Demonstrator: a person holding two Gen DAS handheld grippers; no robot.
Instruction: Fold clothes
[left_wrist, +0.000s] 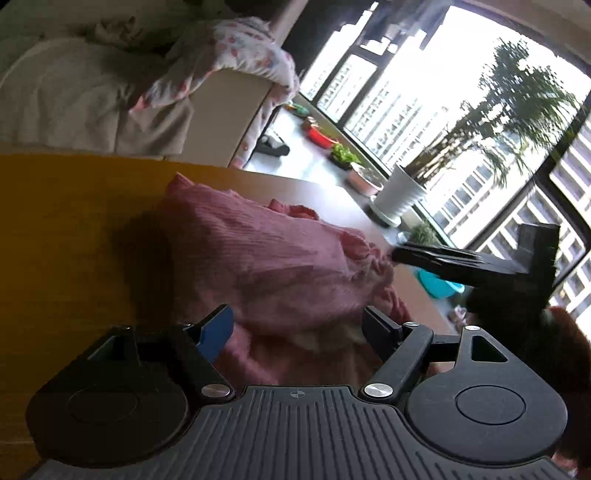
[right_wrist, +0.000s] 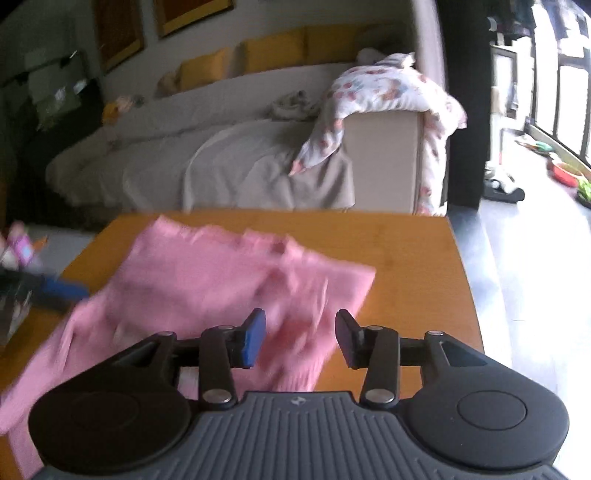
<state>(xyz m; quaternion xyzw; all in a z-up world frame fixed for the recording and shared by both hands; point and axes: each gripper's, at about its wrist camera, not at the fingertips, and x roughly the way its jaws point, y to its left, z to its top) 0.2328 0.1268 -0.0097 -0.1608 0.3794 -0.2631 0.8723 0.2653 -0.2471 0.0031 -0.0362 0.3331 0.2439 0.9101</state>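
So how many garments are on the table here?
1: a pink garment, partly folded, lying left of centre on the table. Nothing else lies on the visible tabletop, though its near edge is hidden behind the grippers.

Black tongs (right_wrist: 300, 338), blue pads (right_wrist: 254, 338)

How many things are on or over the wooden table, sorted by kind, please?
Pink garment: 1
Grippers: 2, left gripper and right gripper, both open
Table: 1
Total: 4
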